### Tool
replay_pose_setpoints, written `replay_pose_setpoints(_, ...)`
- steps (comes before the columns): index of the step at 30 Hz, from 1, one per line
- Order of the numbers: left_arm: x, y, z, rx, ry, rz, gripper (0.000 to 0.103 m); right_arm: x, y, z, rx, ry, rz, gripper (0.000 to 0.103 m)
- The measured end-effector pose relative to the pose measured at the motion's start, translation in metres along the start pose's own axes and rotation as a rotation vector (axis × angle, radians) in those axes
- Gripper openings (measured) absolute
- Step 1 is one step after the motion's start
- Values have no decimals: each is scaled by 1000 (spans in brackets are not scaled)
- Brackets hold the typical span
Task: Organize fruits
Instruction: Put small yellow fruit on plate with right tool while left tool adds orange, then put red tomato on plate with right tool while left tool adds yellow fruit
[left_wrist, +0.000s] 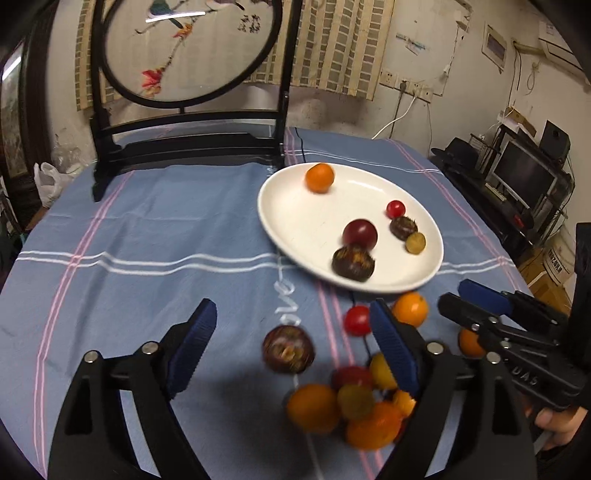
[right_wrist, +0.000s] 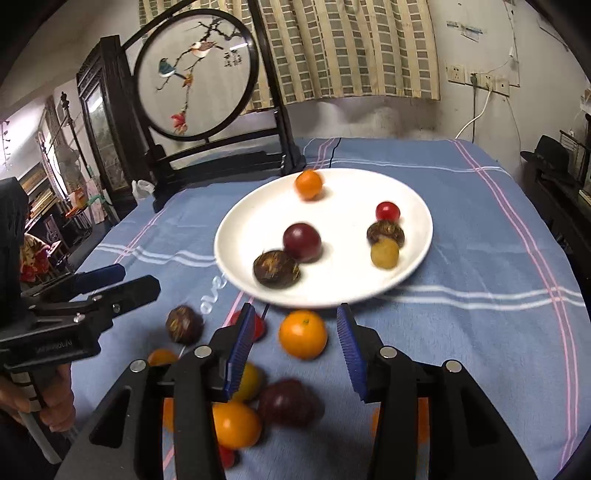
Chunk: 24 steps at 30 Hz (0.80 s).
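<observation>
A white plate (left_wrist: 291, 236) (right_wrist: 340, 288) on the blue cloth holds an orange (left_wrist: 319, 178) (right_wrist: 308, 184), a red tomato (left_wrist: 395, 209) (right_wrist: 387, 211), a dark red plum (left_wrist: 360, 233) (right_wrist: 302, 242), two brown mangosteens (left_wrist: 354, 262) (right_wrist: 276, 268) and a small yellow fruit (left_wrist: 415, 242) (right_wrist: 385, 253). Several loose fruits lie in front of the plate. My left gripper (left_wrist: 295, 347) is open and empty above a mangosteen (left_wrist: 289, 349) on the cloth. My right gripper (right_wrist: 297, 339) (left_wrist: 461, 297) is open and empty, with a loose orange (right_wrist: 303, 334) (left_wrist: 410, 308) between its fingers.
A black wooden stand with a round embroidered screen (left_wrist: 188, 48) (right_wrist: 195, 75) stands at the table's far side, behind the plate. Shelves with a monitor (left_wrist: 522, 173) are off the table's right edge. A wall with sockets (right_wrist: 476, 79) is beyond.
</observation>
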<state>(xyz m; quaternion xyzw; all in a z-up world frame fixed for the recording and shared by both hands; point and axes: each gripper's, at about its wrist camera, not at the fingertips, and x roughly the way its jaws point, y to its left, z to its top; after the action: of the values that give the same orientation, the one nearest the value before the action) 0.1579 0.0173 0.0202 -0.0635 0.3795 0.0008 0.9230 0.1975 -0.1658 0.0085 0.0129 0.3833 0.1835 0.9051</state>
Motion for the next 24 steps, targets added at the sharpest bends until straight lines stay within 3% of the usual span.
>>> replay_pose_setpoints(3, -8, 9, -12, -19, 0, -8, 88, -12, 6, -18, -17, 14, 16, 47)
replay_pose_setpoints(6, -9, 17, -24, -22, 0, -3, 89, -24, 15, -37, -32, 30, 44, 55)
replay_pose_setpoints(11, -4, 27, -37, -42, 29, -20, 89, -35, 33, -62, -65, 55, 69, 55)
replay_pose_setpoints(24, 3, 25, -42, -29, 64, -19, 89, -13, 64, -81, -187, 176, -2, 53)
